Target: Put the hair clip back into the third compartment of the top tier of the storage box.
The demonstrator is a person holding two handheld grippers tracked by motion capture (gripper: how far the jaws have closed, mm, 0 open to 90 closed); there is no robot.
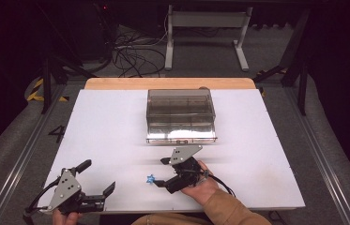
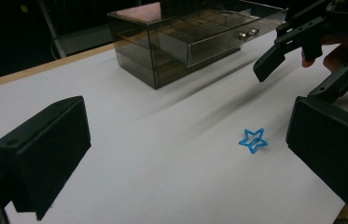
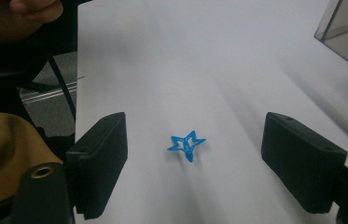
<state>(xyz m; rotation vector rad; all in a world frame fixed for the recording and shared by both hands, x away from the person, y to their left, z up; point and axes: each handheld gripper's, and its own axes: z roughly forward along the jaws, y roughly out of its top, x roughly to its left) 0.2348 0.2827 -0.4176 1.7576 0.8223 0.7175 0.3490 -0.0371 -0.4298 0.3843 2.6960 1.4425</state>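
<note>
Between the parted jaws of the right gripper [image 3: 194, 163] lies a small blue star-shaped clip [image 3: 186, 145], flat on the white tabletop [image 3: 162, 56], with clear table showing on either side of it, so neither pad touches it and nothing is held. Seen from above, the right gripper [image 1: 159, 173] points toward the star clip [image 1: 150, 179] from just beside it, the person's hand [image 1: 200, 185] wrapped around its body. The left gripper [image 1: 98, 177] rests well off to the side near the table's front edge, its jaws likewise spread wide and empty; its own camera shows the star clip [image 2: 254, 140] ahead, just inside its right-hand jaw. Judging by its thin, open outline, the star looks very light, stiff and liable to skid or flip on the smooth surface; a pinch across two opposite points, jaws pressed low to the table, seems the safest hold. Beyond both grippers stands a smoky transparent drawer box [image 1: 180, 115], well apart.
</note>
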